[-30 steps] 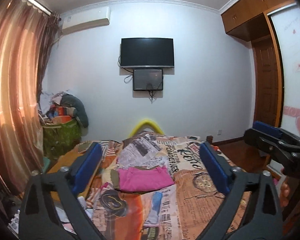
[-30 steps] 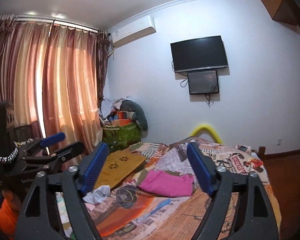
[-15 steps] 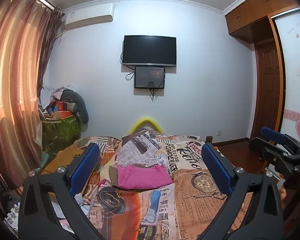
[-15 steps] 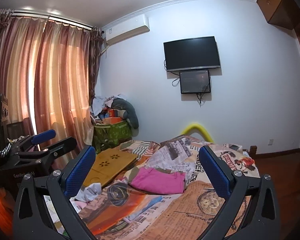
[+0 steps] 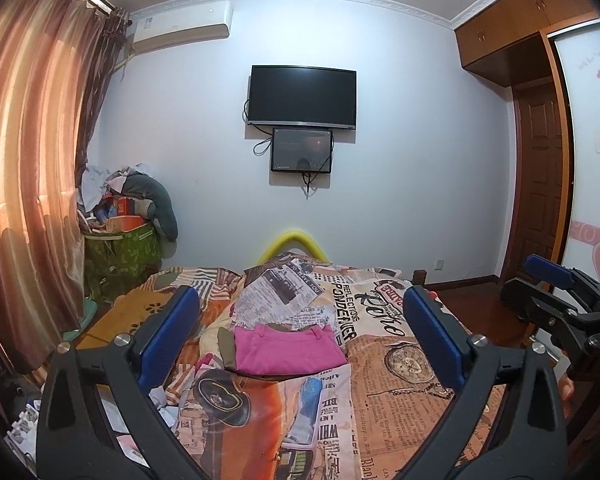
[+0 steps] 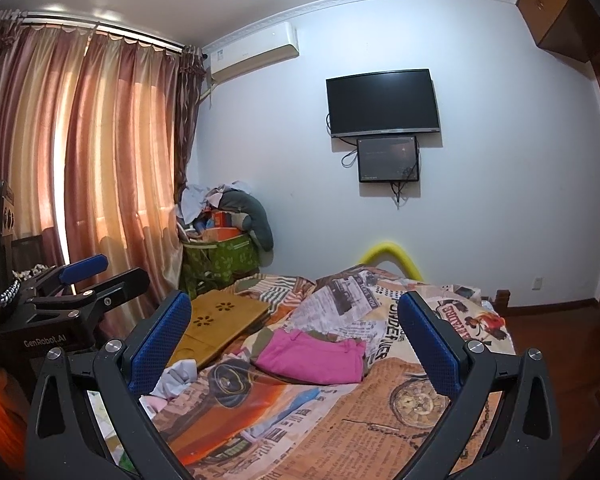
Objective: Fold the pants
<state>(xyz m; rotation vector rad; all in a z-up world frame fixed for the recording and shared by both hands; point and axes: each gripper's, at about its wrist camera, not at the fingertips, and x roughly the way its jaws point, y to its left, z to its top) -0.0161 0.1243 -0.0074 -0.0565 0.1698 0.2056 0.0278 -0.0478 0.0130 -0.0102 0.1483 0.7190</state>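
The left tool (image 5: 300, 334) and right tool (image 6: 296, 340) both gape wide, gripping nothing. Folded pink pants (image 5: 286, 350) lie on the bed (image 5: 404, 364), well beyond both tools.

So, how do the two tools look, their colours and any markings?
Both the left tool and the right tool have black angular frames with silver bolts and blue textured pads. White lettering reading "GenRobot.AI" marks the left tool's body.

Left gripper (image 5: 300, 336), right gripper (image 6: 294, 338): jaws wide, empty, near level.
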